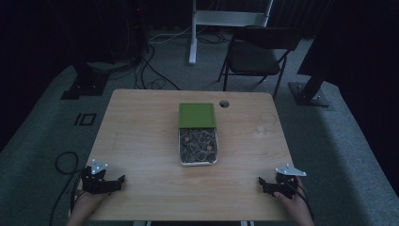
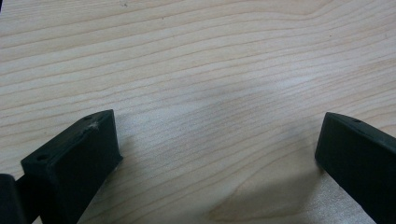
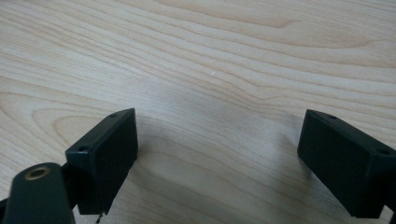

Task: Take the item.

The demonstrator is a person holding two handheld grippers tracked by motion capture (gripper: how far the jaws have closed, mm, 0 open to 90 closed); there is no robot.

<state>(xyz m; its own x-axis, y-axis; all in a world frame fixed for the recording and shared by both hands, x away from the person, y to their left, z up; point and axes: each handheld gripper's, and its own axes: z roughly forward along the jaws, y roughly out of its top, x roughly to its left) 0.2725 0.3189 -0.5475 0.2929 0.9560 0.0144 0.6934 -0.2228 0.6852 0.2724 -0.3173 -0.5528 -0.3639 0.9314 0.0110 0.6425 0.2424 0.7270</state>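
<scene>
jaws on both grippers stand spread wide, with bare wood between them and nothing pinched. the left gripper (image 1: 112, 182) rests at the near left corner of the tabletop (image 1: 141, 141), held by a hand (image 1: 87, 205) that comes up from the near edge; its jaws aim to the right across the wood. in the left gripper view the two black jaws rise from the lower corners, well apart, over pale wood grain. the right gripper (image 1: 264, 183) sits at the near right corner, held by the other hand (image 1: 296, 207), its jaws aiming left toward the middle. in the right gripper view its jaws also stand far apart over bare grain, casting soft shadows on the wood. each gripper carries a grey three-cornered plate on top.

a clear tray (image 1: 198, 161) lies in the middle of the tabletop, well apart from both grippers and roughly midway between them, a bit farther off. it holds a jumble of small dark and brownish pieces, too small to tell apart. a green lid (image 1: 196, 115) lies flat just beyond the tray, touching or overlapping its far end; which of the two i cannot tell. a small round hole (image 1: 224, 103) in the tabletop sits just right of the lid's far corner. beyond the tabletop a dark folding chair (image 1: 256, 59) stands on the grey floor (image 1: 56, 117), with cables (image 1: 150, 70) trailing to the far left.
</scene>
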